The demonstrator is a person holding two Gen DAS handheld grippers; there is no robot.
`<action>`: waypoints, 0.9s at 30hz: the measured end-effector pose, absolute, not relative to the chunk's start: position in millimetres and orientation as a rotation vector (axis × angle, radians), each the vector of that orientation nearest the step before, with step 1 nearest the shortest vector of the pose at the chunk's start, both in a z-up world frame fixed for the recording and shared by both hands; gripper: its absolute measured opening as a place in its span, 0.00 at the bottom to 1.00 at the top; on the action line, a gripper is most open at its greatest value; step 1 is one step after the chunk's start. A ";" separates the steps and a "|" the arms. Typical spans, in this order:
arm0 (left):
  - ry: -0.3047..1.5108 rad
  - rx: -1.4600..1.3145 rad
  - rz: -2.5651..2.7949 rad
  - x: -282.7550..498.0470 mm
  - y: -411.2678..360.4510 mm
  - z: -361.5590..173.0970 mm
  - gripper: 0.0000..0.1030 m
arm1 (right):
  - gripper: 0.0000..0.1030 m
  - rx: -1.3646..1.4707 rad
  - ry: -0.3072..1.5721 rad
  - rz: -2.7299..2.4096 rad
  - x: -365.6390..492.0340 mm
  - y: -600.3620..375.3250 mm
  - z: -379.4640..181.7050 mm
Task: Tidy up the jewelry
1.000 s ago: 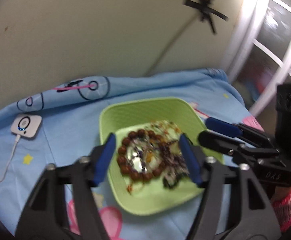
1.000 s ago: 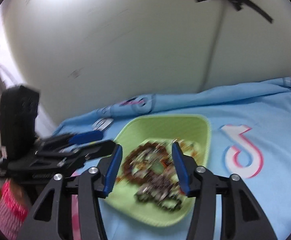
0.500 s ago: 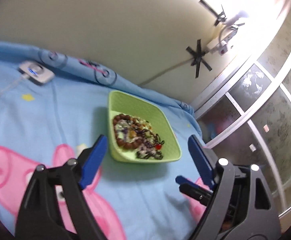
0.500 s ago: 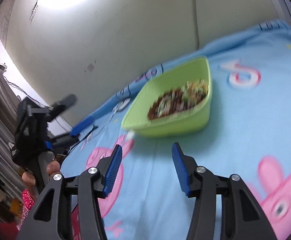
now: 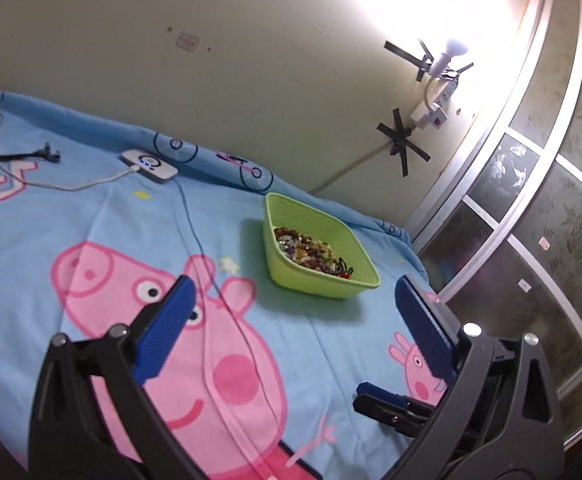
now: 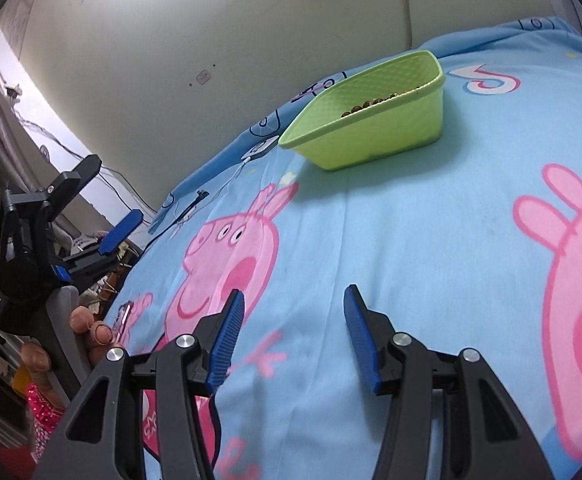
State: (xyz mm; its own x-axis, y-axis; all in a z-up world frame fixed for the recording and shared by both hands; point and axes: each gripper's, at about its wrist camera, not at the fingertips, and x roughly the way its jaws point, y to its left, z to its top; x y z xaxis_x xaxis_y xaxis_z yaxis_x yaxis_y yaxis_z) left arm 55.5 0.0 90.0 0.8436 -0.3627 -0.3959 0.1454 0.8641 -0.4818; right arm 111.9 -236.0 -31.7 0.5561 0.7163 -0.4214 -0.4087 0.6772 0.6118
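A green plastic tray [image 5: 361, 254] sits on the blue cartoon bedsheet near the wall. It holds a heap of jewelry [image 5: 311, 254]: brown bead bracelets and dark tangled pieces. My left gripper [image 5: 291, 310] is open and empty, held well back from the tray. My right gripper [image 6: 291, 322] is open and empty, low over the sheet, far from the tray [image 6: 375, 136]. Only the top of the beads [image 6: 371, 106] shows over its rim there. The left gripper also shows in the right wrist view [image 6: 103, 208], at the left bed edge.
A white charger box [image 5: 149, 164] with a cable [image 5: 79, 186] lies near the wall, and a black plug [image 5: 49, 156] beside it. Glass-panelled doors [image 5: 531, 220] stand at the right. A lamp [image 5: 449, 60] is taped to the wall.
Both grippers have pulled back from over the tray to the near side of the bed. The tray now looks small and distant. Both stay open and empty.
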 end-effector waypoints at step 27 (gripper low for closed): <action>0.499 0.175 0.045 7.8 -119.2 104.8 0.94 | 0.32 0.562 0.698 0.667 84.1 -256.3 -33.4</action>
